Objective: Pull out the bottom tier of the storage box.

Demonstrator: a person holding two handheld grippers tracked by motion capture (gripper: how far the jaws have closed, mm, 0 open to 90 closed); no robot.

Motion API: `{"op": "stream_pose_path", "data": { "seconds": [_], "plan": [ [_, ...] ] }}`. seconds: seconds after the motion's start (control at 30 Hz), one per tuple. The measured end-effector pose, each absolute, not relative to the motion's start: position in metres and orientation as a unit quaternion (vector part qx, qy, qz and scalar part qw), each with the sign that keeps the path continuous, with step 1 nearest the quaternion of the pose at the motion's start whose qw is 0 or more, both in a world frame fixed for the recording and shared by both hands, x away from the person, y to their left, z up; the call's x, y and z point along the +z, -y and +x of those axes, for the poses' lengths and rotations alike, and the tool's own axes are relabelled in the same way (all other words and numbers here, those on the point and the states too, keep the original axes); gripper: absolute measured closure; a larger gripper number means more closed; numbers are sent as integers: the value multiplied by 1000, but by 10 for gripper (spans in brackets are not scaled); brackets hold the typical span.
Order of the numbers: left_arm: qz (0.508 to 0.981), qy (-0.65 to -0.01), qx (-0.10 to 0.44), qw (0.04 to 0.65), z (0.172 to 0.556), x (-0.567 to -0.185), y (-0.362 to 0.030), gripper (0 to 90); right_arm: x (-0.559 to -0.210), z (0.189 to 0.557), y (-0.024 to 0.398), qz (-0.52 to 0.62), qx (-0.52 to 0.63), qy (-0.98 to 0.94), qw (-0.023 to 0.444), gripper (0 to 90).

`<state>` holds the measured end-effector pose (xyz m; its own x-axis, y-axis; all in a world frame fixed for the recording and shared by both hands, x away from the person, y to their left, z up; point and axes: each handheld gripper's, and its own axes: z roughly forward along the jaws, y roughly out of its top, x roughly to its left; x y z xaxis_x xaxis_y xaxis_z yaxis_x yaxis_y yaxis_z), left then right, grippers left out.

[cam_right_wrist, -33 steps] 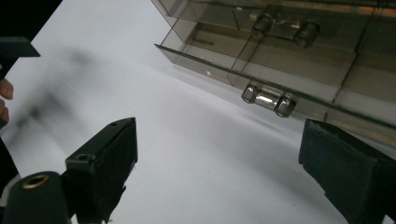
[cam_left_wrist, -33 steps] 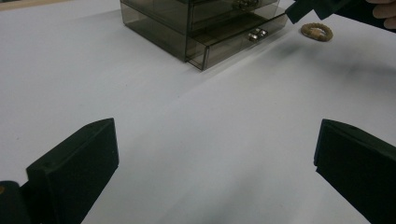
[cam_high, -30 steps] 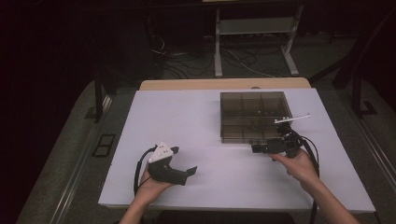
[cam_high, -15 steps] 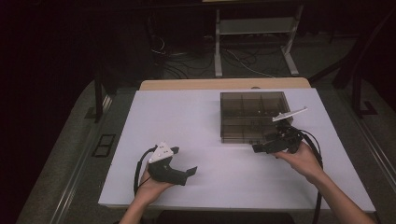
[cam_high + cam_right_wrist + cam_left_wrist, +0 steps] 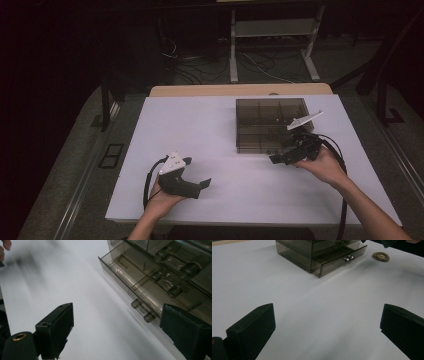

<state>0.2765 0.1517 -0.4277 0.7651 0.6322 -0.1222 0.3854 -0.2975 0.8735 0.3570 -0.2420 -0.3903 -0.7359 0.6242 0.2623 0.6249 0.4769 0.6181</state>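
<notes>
A smoky see-through drawer box (image 5: 270,124) stands on the white table (image 5: 210,125), right of middle. Its bottom drawer (image 5: 337,257) is pulled out a little, and its two-knob handle (image 5: 142,310) faces the front. My right gripper (image 5: 276,160) is at the box's front edge, jaws open. In the right gripper view the right gripper (image 5: 120,312) has the handle between its jaws, near the right one, and nothing touches it. My left gripper (image 5: 204,184) rests open on the table at the near left, aimed at the box. Bare table lies between the left gripper's (image 5: 328,315) jaws.
A small tan braided ring (image 5: 381,256) lies on the table just right of the drawer front. A wooden strip (image 5: 240,90) edges the table's far side. Beyond it are a metal stand (image 5: 270,45) and cables on the dark floor.
My right gripper has shifted slightly up and toward the box's front. The left gripper has stayed in place.
</notes>
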Motion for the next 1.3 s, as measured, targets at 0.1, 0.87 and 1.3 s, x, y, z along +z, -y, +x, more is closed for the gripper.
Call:
{"op": "stream_pose_path", "data": {
  "seconds": [0.1,0.87,1.3],
  "plan": [
    [796,-319,124,499,276,-428,-151,0,-392,359,240,-348,-352,869,-3,110],
    [797,-319,123,498,277,-428,-152,0,-390,368,230,-238,-318,916,-49,153],
    [796,-320,122,499,277,-428,-151,0,-399,371,227,-191,-315,926,-84,364]
  ]
}}
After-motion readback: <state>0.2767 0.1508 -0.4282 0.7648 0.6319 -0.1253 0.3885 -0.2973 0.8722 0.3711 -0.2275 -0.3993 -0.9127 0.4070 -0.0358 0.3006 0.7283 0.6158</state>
